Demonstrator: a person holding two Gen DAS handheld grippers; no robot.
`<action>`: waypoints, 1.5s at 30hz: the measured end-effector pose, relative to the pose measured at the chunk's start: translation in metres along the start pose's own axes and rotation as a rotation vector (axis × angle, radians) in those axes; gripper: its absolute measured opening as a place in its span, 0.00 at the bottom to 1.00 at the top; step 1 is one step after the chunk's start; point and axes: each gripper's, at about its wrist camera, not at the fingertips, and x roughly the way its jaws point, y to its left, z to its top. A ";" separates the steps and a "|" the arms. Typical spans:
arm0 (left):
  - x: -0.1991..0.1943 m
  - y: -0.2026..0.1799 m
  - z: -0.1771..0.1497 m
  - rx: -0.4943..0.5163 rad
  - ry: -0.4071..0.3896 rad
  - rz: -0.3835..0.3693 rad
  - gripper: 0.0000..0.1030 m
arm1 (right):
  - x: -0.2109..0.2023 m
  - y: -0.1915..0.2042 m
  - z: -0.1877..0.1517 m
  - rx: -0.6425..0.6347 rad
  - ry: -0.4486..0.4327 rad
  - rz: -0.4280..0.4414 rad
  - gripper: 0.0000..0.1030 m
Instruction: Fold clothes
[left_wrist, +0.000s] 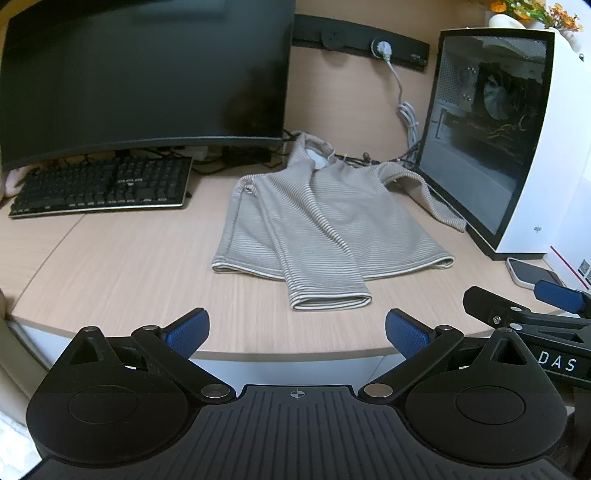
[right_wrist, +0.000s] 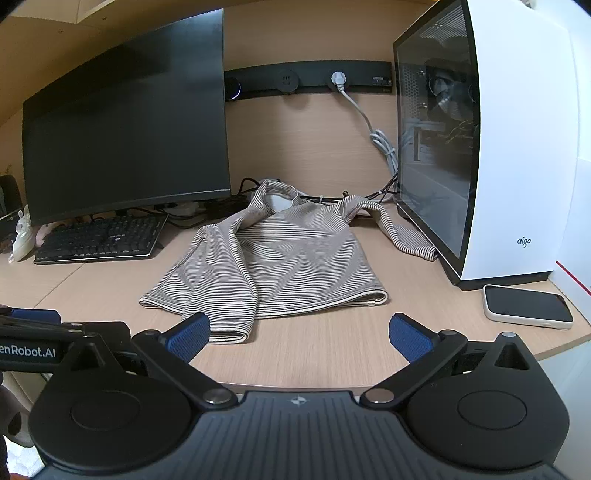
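Note:
A beige striped long-sleeve top (left_wrist: 332, 221) lies on the wooden desk (left_wrist: 129, 266), collar at the back. Its left sleeve is folded across the body, cuff (left_wrist: 330, 301) toward the front edge. Its right sleeve (left_wrist: 428, 192) trails toward the PC case. The top also shows in the right wrist view (right_wrist: 288, 258). My left gripper (left_wrist: 297, 332) is open and empty, hovering at the desk's front edge just before the cuff. My right gripper (right_wrist: 299, 334) is open and empty, beside the cuff (right_wrist: 229, 334).
A dark monitor (left_wrist: 147, 74) and black keyboard (left_wrist: 103, 188) stand at the left. A white glass-sided PC case (right_wrist: 480, 147) stands at the right, cables (right_wrist: 384, 147) behind it. A phone (right_wrist: 528, 306) lies by the case near the desk's right front.

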 end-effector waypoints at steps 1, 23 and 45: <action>0.000 0.000 0.000 0.000 -0.001 0.000 1.00 | 0.000 0.000 0.001 0.000 0.000 0.000 1.00; -0.004 -0.005 -0.002 0.006 -0.008 -0.009 1.00 | -0.004 -0.001 0.006 0.012 0.008 -0.001 1.00; -0.009 -0.005 -0.007 0.006 -0.012 -0.019 1.00 | -0.010 -0.003 0.006 0.011 0.012 0.001 1.00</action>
